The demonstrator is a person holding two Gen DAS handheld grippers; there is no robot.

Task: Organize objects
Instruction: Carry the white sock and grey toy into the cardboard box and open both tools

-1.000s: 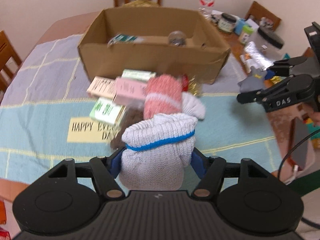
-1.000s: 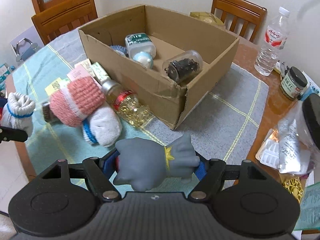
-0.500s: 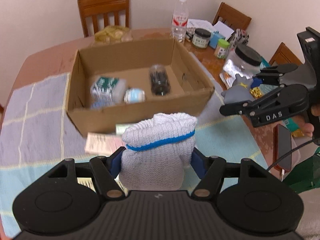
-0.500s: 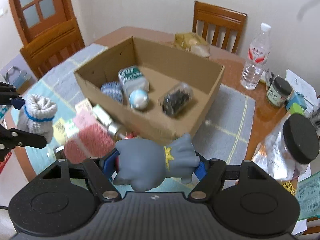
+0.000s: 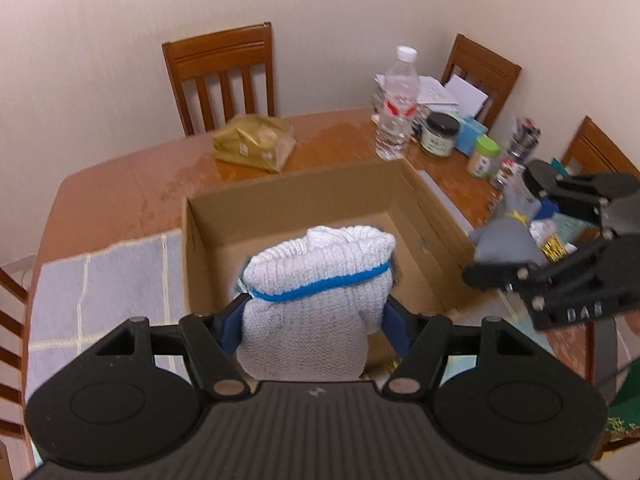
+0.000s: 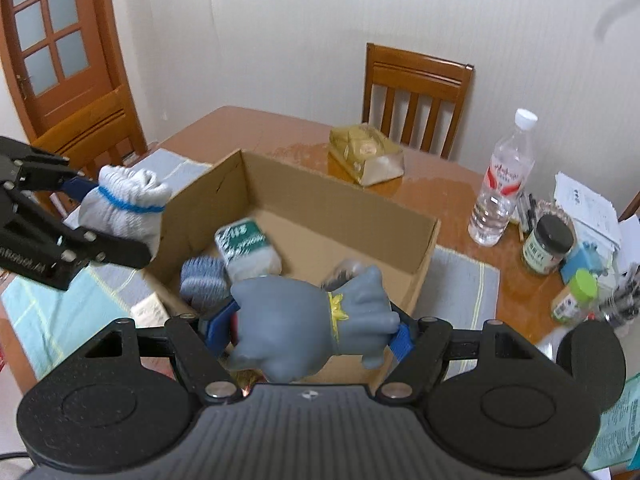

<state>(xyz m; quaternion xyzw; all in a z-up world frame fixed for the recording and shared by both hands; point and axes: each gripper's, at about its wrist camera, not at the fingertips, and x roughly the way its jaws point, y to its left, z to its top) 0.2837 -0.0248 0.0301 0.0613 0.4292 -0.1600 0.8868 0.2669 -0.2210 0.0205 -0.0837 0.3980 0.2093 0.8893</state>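
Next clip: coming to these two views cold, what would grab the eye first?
The white sock bundle with a blue band, clamped in the left claw over the near edge of the open cardboard box. Next, the grey toy gripped in the right claw, held over the box's other near corner. Behind them, a gold bag and a water bottle stand out on the brown table.

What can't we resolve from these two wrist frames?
- Left wrist: the open brown cardboard box floor is mostly hidden by the white knitted sock roll with a blue band in the left gripper.
- Right wrist: the clear jar in the box sits behind the grey rubber animal toy in the right gripper; contents unreadable.
- Both views: jar and bottle labels are too small and blurred.
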